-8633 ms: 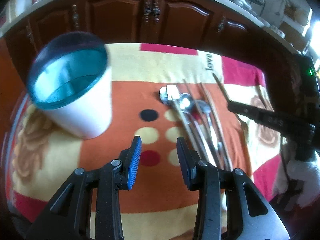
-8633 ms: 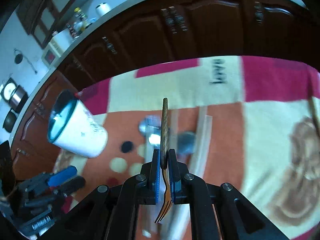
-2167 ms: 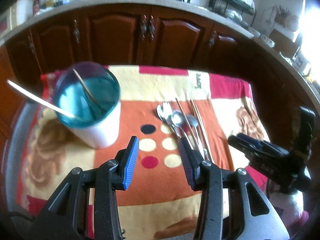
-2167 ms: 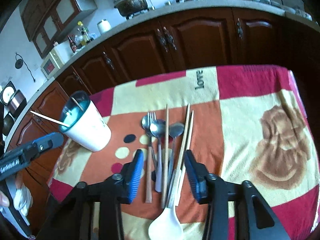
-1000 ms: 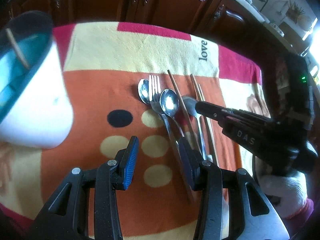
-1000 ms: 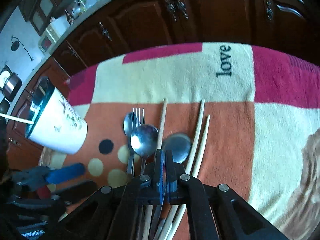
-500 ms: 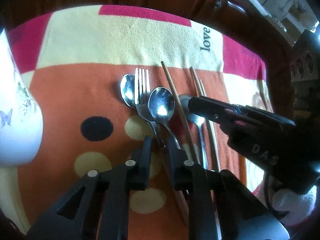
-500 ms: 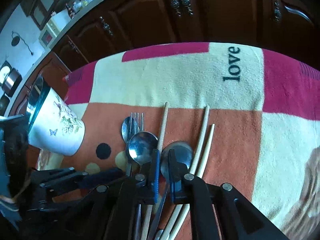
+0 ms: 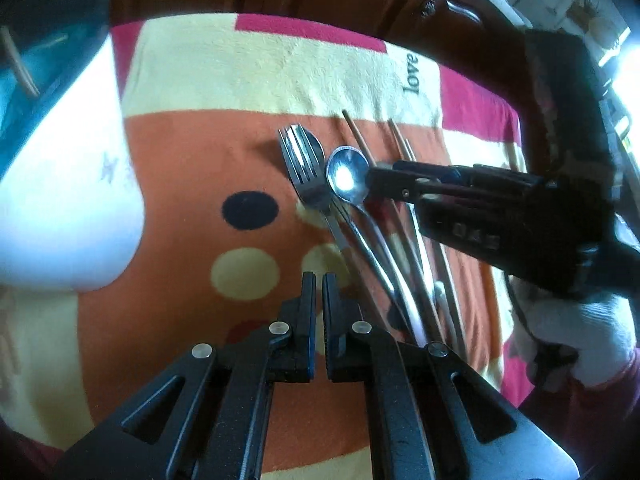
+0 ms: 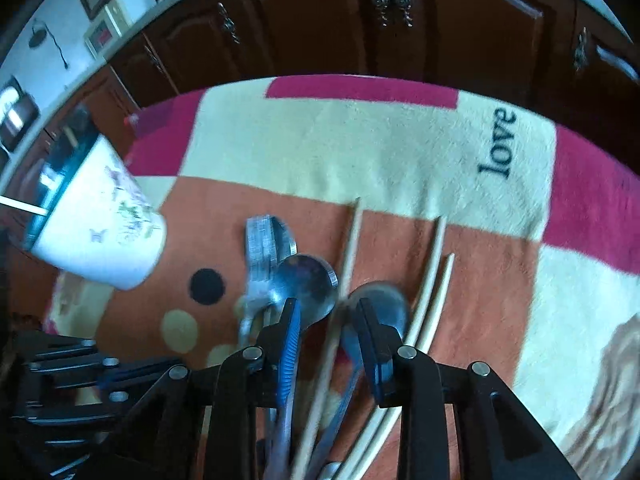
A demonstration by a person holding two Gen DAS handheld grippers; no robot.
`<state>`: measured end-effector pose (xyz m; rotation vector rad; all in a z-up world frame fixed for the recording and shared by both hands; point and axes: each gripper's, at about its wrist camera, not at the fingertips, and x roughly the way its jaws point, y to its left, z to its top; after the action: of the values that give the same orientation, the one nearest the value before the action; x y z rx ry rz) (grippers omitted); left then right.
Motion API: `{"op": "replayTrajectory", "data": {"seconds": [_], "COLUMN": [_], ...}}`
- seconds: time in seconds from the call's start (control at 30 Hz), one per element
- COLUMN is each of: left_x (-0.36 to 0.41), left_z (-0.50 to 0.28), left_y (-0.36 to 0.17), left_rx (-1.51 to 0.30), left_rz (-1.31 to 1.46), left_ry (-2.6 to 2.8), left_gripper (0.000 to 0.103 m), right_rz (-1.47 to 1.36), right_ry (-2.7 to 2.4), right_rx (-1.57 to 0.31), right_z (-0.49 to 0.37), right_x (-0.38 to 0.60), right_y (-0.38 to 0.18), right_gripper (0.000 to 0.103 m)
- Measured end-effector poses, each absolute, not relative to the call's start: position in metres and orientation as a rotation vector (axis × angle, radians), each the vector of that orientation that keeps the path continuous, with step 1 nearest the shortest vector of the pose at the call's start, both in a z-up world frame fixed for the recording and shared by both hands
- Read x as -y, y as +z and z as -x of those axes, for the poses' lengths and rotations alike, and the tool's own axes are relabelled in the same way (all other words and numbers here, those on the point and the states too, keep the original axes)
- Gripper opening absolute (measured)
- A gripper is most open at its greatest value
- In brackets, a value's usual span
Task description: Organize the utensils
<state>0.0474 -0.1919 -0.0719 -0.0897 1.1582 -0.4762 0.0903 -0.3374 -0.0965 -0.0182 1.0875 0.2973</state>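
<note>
A fork (image 9: 302, 168), spoons (image 9: 347, 174) and chopsticks (image 9: 356, 128) lie side by side on a patterned blanket (image 9: 280, 72). My left gripper (image 9: 319, 280) is shut with nothing in it, just left of the fork's handle. From the right, my right gripper (image 9: 380, 184) reaches in over the spoons. In the right wrist view its jaws are opening around a brown chopstick (image 10: 352, 240), between one spoon (image 10: 308, 284) and another (image 10: 380, 304); the right gripper (image 10: 326, 308) pads do not press on it. A white cup (image 9: 60, 200) with a teal inside holds sticks at far left.
Dark wooden cabinets (image 10: 380, 20) stand behind the blanket's far edge. Two pale chopsticks (image 10: 434, 272) lie right of the spoons. A gloved hand (image 9: 580, 320) holds the right gripper. The cup (image 10: 100, 236) is tilted in the right wrist view, and the left gripper's body (image 10: 80, 372) fills the lower left.
The left gripper's jaws have closed from wide apart and it has dropped closer to the blanket. The right gripper's jaws have parted from shut, straddling the brown chopstick.
</note>
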Motion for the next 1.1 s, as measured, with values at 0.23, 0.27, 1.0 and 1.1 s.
{"op": "replayTrajectory", "data": {"seconds": [0.23, 0.27, 1.0, 1.1], "left_x": [0.200, 0.202, 0.207, 0.202], "left_z": [-0.063, -0.066, -0.080, -0.067], "left_y": [-0.067, -0.067, -0.069, -0.050], "left_rx": [-1.155, -1.158, -1.147, -1.094], "left_rz": [0.152, 0.154, 0.212, 0.199], "left_ry": [-0.472, -0.469, -0.469, -0.490], "left_gripper": [0.014, 0.015, 0.007, 0.006], "right_rz": [0.116, 0.124, -0.170, -0.185], "right_ry": [0.293, 0.299, 0.370, 0.379], "right_rx": [-1.089, -1.088, -1.025, -0.973], "right_z": [-0.107, -0.108, -0.113, -0.095], "right_x": [0.330, 0.330, 0.370, 0.373], "right_y": [-0.105, -0.105, -0.097, -0.080], "right_gripper": [0.021, 0.019, 0.007, 0.006]}}
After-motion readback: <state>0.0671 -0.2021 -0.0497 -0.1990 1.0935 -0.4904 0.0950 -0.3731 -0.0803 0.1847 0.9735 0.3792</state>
